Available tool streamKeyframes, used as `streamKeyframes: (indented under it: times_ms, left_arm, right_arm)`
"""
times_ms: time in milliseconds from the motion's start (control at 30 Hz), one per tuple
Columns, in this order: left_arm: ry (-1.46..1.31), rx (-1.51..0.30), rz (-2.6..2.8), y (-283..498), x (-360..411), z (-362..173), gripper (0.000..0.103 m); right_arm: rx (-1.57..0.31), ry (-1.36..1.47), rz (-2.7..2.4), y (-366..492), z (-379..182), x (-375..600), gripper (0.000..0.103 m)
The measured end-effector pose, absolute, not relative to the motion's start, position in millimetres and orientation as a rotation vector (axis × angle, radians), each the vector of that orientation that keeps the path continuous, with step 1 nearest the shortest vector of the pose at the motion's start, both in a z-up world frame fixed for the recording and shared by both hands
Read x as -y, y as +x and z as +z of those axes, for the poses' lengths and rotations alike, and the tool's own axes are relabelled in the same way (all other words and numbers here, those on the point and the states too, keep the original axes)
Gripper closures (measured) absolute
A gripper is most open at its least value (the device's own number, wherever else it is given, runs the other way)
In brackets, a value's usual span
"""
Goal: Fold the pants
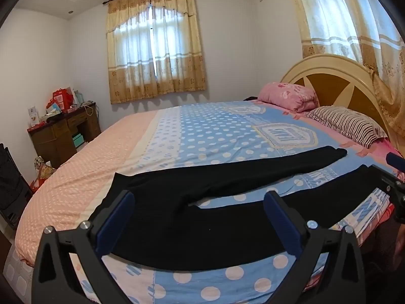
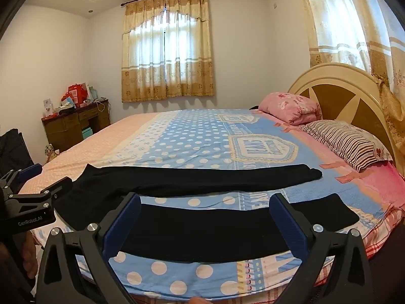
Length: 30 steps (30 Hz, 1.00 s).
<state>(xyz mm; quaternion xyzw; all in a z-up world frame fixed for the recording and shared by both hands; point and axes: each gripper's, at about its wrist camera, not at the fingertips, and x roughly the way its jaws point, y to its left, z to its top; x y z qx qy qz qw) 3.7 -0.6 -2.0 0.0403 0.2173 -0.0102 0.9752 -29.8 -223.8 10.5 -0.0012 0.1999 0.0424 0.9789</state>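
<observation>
Black pants (image 1: 202, 223) lie flat on the bed near its front edge, waist to the left, both legs spread apart and running right. They also show in the right wrist view (image 2: 202, 230). My left gripper (image 1: 200, 200) is open and empty, held above the waist and upper near leg. My right gripper (image 2: 205, 204) is open and empty, held above the near leg. The far leg (image 2: 215, 177) lies straight behind it. The left gripper's body shows at the left edge of the right wrist view (image 2: 27, 202).
The bed has a blue polka-dot and pink cover (image 1: 202, 136). A pink pillow (image 1: 288, 96) and a striped pillow (image 1: 349, 124) lie by the curved headboard (image 1: 336, 76) at right. A cluttered wooden desk (image 1: 63, 131) stands at far left. Curtained windows are behind.
</observation>
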Motion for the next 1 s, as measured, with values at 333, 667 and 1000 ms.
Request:
streamKeyframes:
  times_ms: [333,667,1000]
  left_arm:
    - [0.069,-0.426,-0.015,0.7,-2.7,0.1,0.0]
    - [0.064,-0.423,-0.006,2.1,-7.4,1.2,0.0]
    - [0.066,-0.421,-0.004,3.3,-8.6,1.7,0.0]
  right_arm:
    - [-0.396,-0.004,0.073,-31.7,10.2,225.6,0.001]
    - [-0.399,-0.009,0.073,-31.0,8.2,221.9,0.001]
    - [-0.399,-0.011,0.072,-31.2,7.1,221.7,0.001]
